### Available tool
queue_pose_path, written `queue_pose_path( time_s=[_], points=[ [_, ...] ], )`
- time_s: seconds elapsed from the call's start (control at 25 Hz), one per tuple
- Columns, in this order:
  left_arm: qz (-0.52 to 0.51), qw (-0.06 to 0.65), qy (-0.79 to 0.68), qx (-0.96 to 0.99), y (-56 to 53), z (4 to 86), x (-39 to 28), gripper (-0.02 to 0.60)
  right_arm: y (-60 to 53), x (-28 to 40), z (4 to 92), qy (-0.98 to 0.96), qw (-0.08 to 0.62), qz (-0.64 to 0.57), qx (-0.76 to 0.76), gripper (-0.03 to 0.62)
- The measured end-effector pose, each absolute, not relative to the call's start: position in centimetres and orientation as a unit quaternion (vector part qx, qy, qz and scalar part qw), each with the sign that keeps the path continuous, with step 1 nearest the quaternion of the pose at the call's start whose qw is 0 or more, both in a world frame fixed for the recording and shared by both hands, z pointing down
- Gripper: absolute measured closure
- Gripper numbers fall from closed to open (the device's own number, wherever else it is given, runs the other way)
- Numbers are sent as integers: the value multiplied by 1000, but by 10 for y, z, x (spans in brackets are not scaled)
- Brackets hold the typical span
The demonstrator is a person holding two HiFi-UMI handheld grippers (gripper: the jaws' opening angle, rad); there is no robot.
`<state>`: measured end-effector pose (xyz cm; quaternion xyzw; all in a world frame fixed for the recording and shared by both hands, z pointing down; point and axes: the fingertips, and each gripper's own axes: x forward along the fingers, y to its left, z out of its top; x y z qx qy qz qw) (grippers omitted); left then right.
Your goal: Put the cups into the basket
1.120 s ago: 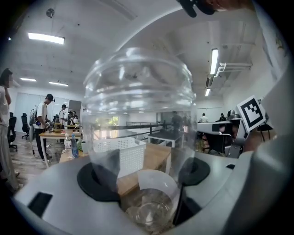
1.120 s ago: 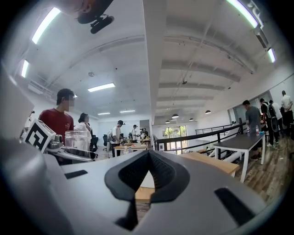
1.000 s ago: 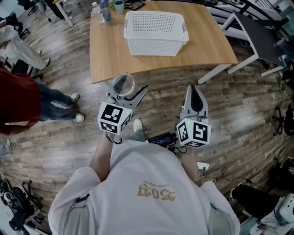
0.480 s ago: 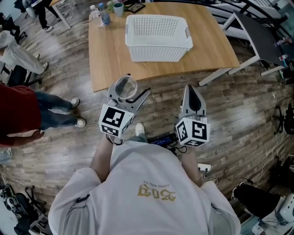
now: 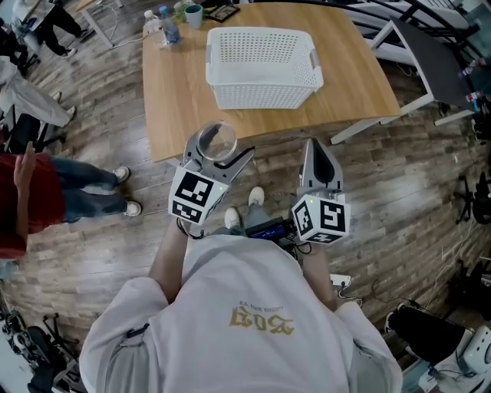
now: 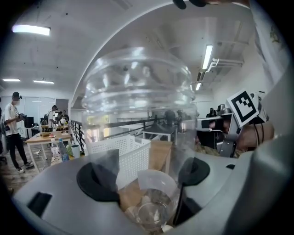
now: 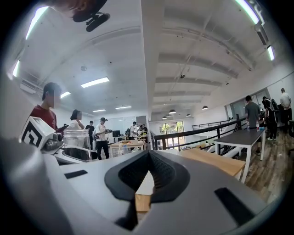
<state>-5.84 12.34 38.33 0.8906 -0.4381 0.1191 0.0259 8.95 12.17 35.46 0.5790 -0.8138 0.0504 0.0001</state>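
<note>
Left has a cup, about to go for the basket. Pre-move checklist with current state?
1. Grip: ok. The clear cup sits between the left gripper's jaws, with a pad on each side.
2. Cup upright: ok. Its open mouth faces up in the head view.
3. Right gripper free: ok. Its jaws are together with nothing between them.
4. Basket ready: ok. Its top is open and nothing is seen inside.
5. Cup over basket: not ok. It is only at the near edge of the table.
6. Clutter: ok. The bottles and mug stand at the far corner, apart from the basket.
</note>
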Motion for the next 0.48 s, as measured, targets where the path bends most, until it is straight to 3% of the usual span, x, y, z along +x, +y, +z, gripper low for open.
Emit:
queue_pose_path(
  time_s=[0.48],
  points=[
    [120, 19, -445, 887, 50, 373, -42, 238, 41, 97, 345, -827, -7, 50, 560, 583]
  ],
)
